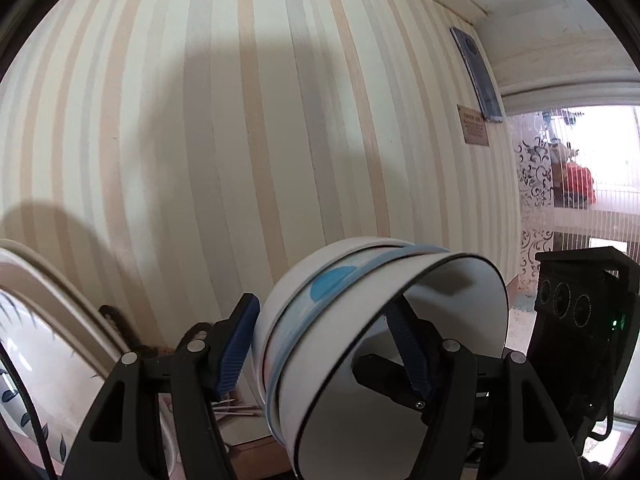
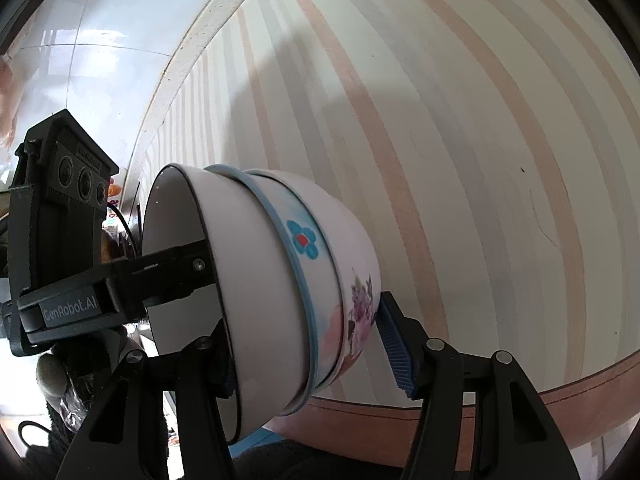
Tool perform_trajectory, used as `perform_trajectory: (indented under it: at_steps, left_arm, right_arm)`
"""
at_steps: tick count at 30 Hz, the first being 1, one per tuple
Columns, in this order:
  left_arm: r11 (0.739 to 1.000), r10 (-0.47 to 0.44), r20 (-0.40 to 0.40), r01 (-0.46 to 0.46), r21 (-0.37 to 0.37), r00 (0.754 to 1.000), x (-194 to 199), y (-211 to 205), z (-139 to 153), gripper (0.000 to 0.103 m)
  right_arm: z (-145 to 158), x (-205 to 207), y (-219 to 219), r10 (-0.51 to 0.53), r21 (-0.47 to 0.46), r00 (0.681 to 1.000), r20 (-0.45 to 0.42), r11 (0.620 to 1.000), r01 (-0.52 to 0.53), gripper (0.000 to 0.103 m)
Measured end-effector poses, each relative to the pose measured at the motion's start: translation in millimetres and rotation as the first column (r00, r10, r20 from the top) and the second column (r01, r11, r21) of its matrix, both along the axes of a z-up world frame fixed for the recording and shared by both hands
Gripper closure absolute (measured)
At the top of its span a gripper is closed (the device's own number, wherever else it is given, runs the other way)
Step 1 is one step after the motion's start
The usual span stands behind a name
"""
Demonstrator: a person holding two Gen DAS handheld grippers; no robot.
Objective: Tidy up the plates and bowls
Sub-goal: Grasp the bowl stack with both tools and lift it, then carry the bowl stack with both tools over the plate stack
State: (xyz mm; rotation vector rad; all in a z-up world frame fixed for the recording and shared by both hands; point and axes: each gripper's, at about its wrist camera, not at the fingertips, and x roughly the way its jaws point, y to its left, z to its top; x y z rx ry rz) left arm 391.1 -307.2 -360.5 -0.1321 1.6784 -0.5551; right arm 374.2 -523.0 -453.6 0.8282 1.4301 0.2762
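Note:
A stack of three nested bowls [image 1: 360, 344] is held up in the air in front of a striped wall, tipped on its side. The inner bowl is white with a dark rim, the middle one has a blue rim and blue flower, the outer one [image 2: 356, 292] has pink and purple flowers. My left gripper [image 1: 324, 348] is shut on the stack's wall: one finger inside the inner bowl, one outside. My right gripper [image 2: 308, 348] grips the same stack [image 2: 280, 300] from the other side, likewise one finger inside, one outside. Each gripper shows in the other's view.
The striped wall [image 1: 240, 140] is close ahead. A white plate edge [image 1: 48, 280] stands at the left in the left wrist view. A window with a patterned curtain [image 1: 536, 184] is at the right. A brown edge [image 2: 520, 404] runs below in the right wrist view.

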Motion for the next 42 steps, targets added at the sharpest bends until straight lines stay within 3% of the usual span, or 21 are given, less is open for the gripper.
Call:
perform_trajectory:
  at_steps: [17, 27, 30, 35, 42]
  left_arm:
    - [0.984, 0.176, 0.075, -0.174, -0.024, 0.982, 15.5, 78.7, 49.9, 0.039]
    - [0.976, 0.216, 0.076, -0.217, 0.007, 0.973, 14.9, 148.7, 50.8, 0.039]
    - [0.97, 0.239, 0.061, -0.241, 0.019, 0.969, 14.0, 170.0, 45.4, 0.039]
    - [0.96, 0.276, 0.043, -0.278, 0.035, 0.96, 11.0, 201.0, 35.7, 0.039]
    - [0.953, 0.3, 0.039, -0.301, 0.033, 0.953, 10.9, 223.1, 30.5, 0.041]
  right_arm:
    - [42.2, 58.3, 49.6, 0.206, -0.025, 0.974, 0.099, 0.979, -0.204, 0.043]
    - [43.4, 93.5, 136.0, 0.242, -0.012, 0.966, 0.089, 0.97, -0.242, 0.043]
    - [47.2, 67.8, 173.8, 0.261, 0.001, 0.962, 0.078, 0.965, -0.262, 0.043]
    - [39.4, 65.3, 210.7, 0.274, 0.018, 0.96, 0.053, 0.961, -0.275, 0.043]
    - [31.4, 57.3, 237.6, 0.31, 0.016, 0.95, 0.032, 0.95, -0.311, 0.043]
